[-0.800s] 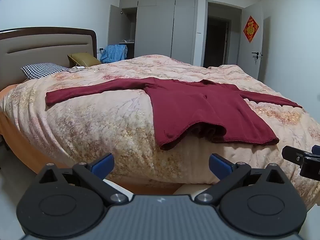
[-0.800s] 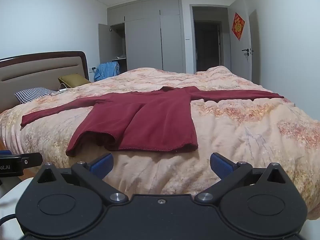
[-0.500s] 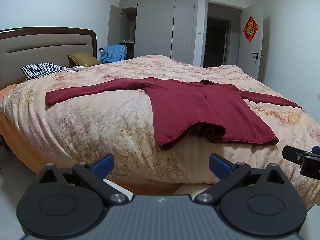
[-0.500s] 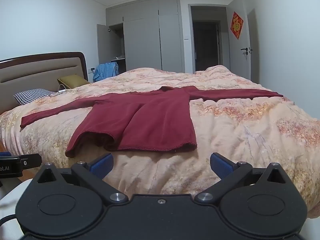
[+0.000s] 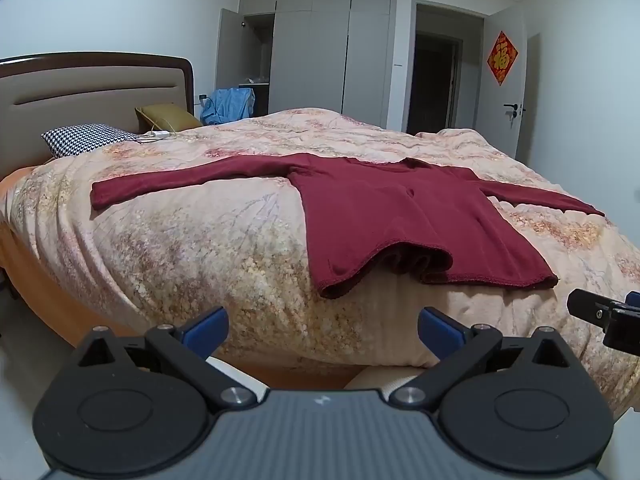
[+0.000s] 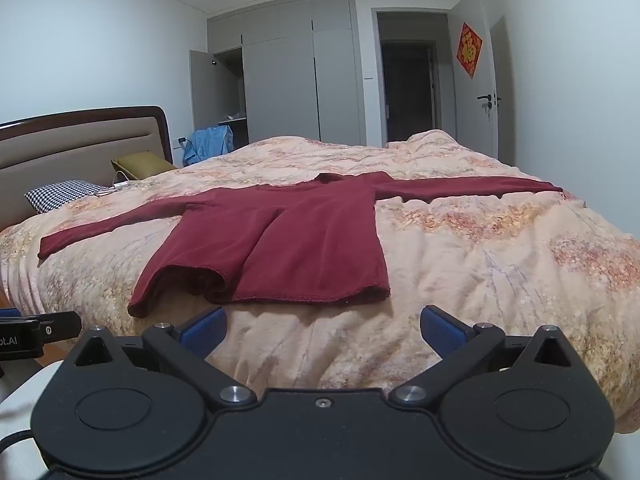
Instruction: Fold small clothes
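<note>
Sweater (image 5: 384,216): dark red, flat ahead of my grippers, sleeves spread (near hem rumpled).
Left gripper (image 5: 323,328), right gripper (image 6: 323,326): my jaws wide apart, empty.

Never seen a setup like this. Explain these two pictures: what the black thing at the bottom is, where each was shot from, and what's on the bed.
No robot here: a person carries a two-finger gripper in each hand, each with a forward-looking fisheye camera. One picture looks along the left gripper, the other along the right gripper. The blue-padded jaws of both stand wide open, holding nothing. Ahead, a dark red long-sleeved top lies flat, sleeves spread, on the floral peach quilt of a bed, waiting to be folded.
</note>
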A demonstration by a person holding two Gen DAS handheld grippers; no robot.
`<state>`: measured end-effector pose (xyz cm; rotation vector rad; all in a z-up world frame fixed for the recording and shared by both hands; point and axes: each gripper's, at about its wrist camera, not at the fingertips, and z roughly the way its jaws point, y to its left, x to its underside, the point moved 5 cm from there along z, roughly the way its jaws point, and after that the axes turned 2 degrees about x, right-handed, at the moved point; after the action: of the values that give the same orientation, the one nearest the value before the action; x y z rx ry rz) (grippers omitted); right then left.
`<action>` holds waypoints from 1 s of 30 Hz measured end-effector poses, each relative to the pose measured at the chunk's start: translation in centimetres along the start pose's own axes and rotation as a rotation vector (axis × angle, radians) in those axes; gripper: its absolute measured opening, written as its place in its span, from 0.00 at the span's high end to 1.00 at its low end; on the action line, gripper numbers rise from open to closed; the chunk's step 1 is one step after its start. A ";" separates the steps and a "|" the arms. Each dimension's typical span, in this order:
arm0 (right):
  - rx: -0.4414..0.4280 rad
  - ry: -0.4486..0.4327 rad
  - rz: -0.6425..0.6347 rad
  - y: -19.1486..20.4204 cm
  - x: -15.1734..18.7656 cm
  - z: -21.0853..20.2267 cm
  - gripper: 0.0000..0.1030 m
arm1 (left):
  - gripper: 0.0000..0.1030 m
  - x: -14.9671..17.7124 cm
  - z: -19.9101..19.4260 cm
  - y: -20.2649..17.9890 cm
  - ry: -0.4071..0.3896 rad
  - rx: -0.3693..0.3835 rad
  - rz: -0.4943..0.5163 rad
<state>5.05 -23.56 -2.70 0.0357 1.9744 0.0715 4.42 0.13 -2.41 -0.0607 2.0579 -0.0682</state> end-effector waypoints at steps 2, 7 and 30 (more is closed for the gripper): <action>0.000 0.000 0.001 -0.1 0.1 0.1 0.00 | 0.00 0.0 0.0 0.0 0.001 0.000 -0.001; 0.000 0.000 0.002 -0.1 0.1 0.1 0.00 | 0.00 0.1 0.2 -0.1 0.002 0.000 0.000; 0.001 0.001 0.005 -0.1 0.1 0.1 0.00 | 0.00 0.1 0.2 0.0 0.003 0.002 0.000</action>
<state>5.12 -23.66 -2.82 0.0416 1.9751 0.0733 4.50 0.11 -2.61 -0.0598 2.0605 -0.0706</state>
